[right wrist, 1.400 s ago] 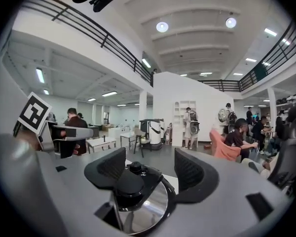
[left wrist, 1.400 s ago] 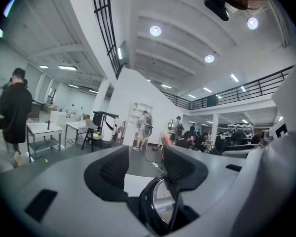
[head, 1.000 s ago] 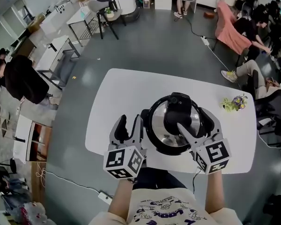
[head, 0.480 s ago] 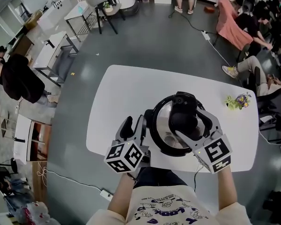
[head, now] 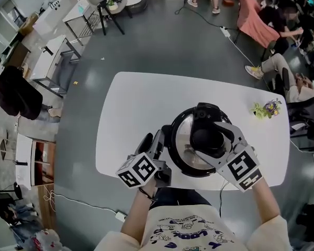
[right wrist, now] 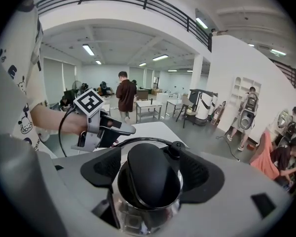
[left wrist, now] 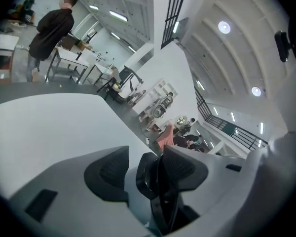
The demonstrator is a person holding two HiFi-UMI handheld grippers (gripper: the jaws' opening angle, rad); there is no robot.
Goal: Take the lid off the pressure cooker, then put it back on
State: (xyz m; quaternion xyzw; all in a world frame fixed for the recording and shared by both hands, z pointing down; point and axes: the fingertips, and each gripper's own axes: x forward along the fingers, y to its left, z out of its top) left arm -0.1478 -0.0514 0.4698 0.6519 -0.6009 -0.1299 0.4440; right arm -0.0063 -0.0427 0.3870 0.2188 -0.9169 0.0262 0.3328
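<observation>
Right gripper view shows the right gripper [right wrist: 153,167] wide open astride the knob [right wrist: 148,181] atop the pressure cooker [head: 193,171], not squeezing. Beside the cooker, the left gripper [left wrist: 147,166] brackets its side handle [left wrist: 147,184], unclamped. Unbraced, the cooker could swivel when the lid [head: 184,146] turns. With the lid seated, the contents are hidden.

1. The cooker's side handle [left wrist: 149,176], between the left tongs [left wrist: 147,163], has its lower end cut off at the picture's bottom edge.
2. A flowery sprig [head: 265,110] on the tabletop [head: 141,109], beyond the right tongs [head: 209,135], is too small to identify.
</observation>
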